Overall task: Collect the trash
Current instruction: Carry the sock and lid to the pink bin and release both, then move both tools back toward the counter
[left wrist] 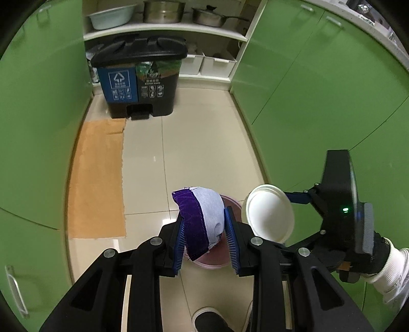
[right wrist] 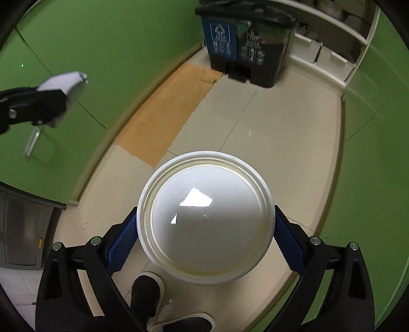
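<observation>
While I stand on the beige tiled floor (left wrist: 199,143) between the green cabinet doors (left wrist: 319,89), both my grippers are full. My left gripper (left wrist: 206,238) is clamped on a soft bundle of purple and white-grey cloth (left wrist: 202,219), the blue ribbed pads pressing it from either side, with the purple half on the left and the pale half on the right. Right under it on the floor there's a round pinkish basin (left wrist: 231,258), mostly hidden behind the cloth.

My right gripper (right wrist: 204,236) is squeezing a white round plastic tub (right wrist: 205,219), bottom facing the camera, one blue pad on each side of its wall. In the left wrist view that tub (left wrist: 268,213) hangs just right of the cloth bundle, close but not touching as far as I can tell.

The landmark here is the black two-compartment pedal bin with the blue recycling label (left wrist: 139,79), lid down, straight ahead at the far end of the floor, well apart from both grippers. A flat sheet of brown cardboard (left wrist: 98,178) lies on the floor, running from the bin's left front corner back toward me. On the shelves above the bin sit steel pots (left wrist: 163,11) and a pale basin (left wrist: 111,16). My black shoe with a white sole (right wrist: 147,288) pokes in at the bottom.
</observation>
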The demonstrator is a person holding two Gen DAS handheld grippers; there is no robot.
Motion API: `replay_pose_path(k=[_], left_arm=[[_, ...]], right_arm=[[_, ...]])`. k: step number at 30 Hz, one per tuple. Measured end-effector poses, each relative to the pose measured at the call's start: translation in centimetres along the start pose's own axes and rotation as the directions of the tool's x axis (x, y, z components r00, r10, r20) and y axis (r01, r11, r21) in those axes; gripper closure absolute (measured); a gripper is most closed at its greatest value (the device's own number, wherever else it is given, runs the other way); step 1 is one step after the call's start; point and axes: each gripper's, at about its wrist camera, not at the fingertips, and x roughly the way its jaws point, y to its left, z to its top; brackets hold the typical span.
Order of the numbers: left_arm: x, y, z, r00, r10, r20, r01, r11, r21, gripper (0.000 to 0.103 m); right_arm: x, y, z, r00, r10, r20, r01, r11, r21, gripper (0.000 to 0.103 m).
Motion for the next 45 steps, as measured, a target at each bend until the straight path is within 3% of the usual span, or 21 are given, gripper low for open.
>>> replay_pose_path(k=[8,17,26,28,29,30,38,45], left_arm=[[1.6,0.1,-0.5,1.000,-0.006,-0.015,0.006,1.000,0.004,0.074],[4.3,-2.0,-0.6,0.996,-0.042,-0.075,0.044,0.999,0.022,0.074],[9.1,-4.3,-0.2,0.989,-0.058,-0.136,0.067,0.996,0.062,0.074],[9.9,-4.4,0.0,0.989,-0.041,-0.140,0.051,0.997,0.065,0.057],[10.1,-4.4,0.0,0.990,-0.031,-0.137,0.039,0.997,0.059,0.019],[10.2,-4.3,0.1,0.992,-0.031,-0.124,0.037,0.998,0.044,0.005],[9.2,-4.9,0.4,0.991,-0.013,-0.130,0.016,1.000,0.021,0.005],[1.6,-6.2,2.1,0.994,0.007,-0.109,-0.009,1.000,-0.018,0.005]], right_arm=[[1.7,-1.0,-0.2,1.000,0.006,-0.011,-0.005,0.999,0.040,0.005],[-2.0,-4.5,-1.2,0.997,-0.074,0.003,0.074,0.993,0.092,0.005],[-5.8,-9.7,-3.9,0.990,-0.137,0.025,0.128,0.966,0.224,0.005],[-6.1,-10.7,-4.5,0.989,-0.142,0.032,0.129,0.959,0.252,0.005],[-6.1,-11.1,-4.8,0.989,-0.144,0.035,0.130,0.956,0.262,0.005],[-6.2,-11.3,-5.0,0.989,-0.145,0.036,0.130,0.954,0.270,0.005],[-7.8,-11.5,-5.6,0.989,-0.141,0.054,0.120,0.949,0.292,0.005],[-16.5,-9.7,-3.9,0.985,-0.146,0.092,0.112,0.946,0.306,0.005]])
